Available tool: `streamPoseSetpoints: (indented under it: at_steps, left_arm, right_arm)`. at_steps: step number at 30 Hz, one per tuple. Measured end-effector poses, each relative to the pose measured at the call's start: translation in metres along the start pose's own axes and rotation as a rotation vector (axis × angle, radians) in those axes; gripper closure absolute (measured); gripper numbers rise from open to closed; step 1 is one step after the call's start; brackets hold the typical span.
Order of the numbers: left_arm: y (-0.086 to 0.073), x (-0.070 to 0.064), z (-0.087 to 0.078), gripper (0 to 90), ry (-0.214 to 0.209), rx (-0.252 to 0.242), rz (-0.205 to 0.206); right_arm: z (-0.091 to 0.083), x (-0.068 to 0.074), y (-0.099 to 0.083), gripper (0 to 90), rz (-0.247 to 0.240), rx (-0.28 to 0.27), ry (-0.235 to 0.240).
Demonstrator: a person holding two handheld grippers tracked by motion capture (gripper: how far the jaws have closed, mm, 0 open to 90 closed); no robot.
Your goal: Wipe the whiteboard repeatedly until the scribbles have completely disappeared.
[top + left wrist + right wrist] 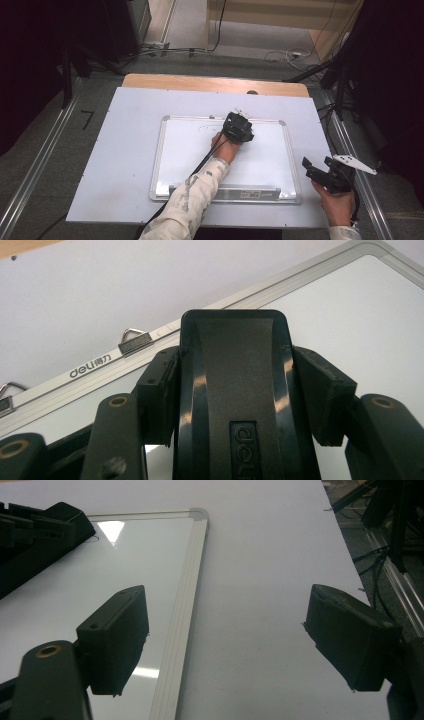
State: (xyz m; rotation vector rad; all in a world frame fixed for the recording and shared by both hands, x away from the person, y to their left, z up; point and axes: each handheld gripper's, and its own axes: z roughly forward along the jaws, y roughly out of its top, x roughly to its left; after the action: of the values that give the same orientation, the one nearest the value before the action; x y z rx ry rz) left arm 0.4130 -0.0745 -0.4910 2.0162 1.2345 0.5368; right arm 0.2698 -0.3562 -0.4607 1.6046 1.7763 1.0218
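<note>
A whiteboard (260,160) with a silver frame lies flat on the table. My left gripper (237,127) is near the board's top edge, shut on a black board eraser (235,405) with a "deli" logo; both pads (327,400) press its sides. The board's frame (100,362) with hanging clips runs just beyond it. Faint pen marks (205,129) sit left of the eraser. My right gripper (318,164) is held off the board's right side, open, with nothing between its jaws (232,637). The board's right frame (185,610) passes by its left finger (115,640).
A pale sheet (130,130) covers the table, with a wooden strip (215,82) at the back. A pen tray (240,192) runs along the board's near edge. Metal rails and cables (350,125) lie on the floor to the right.
</note>
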Motion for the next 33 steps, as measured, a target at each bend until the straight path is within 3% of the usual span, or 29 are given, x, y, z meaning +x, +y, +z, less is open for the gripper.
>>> streamPoseSetpoints:
  at_steps: [33]
  left_arm:
    - [0.008,-0.020,0.009,40.8,-0.025,0.005,0.033]
  right_arm:
    - [0.000,0.000,0.000,16.4,0.003,-0.001,-0.001]
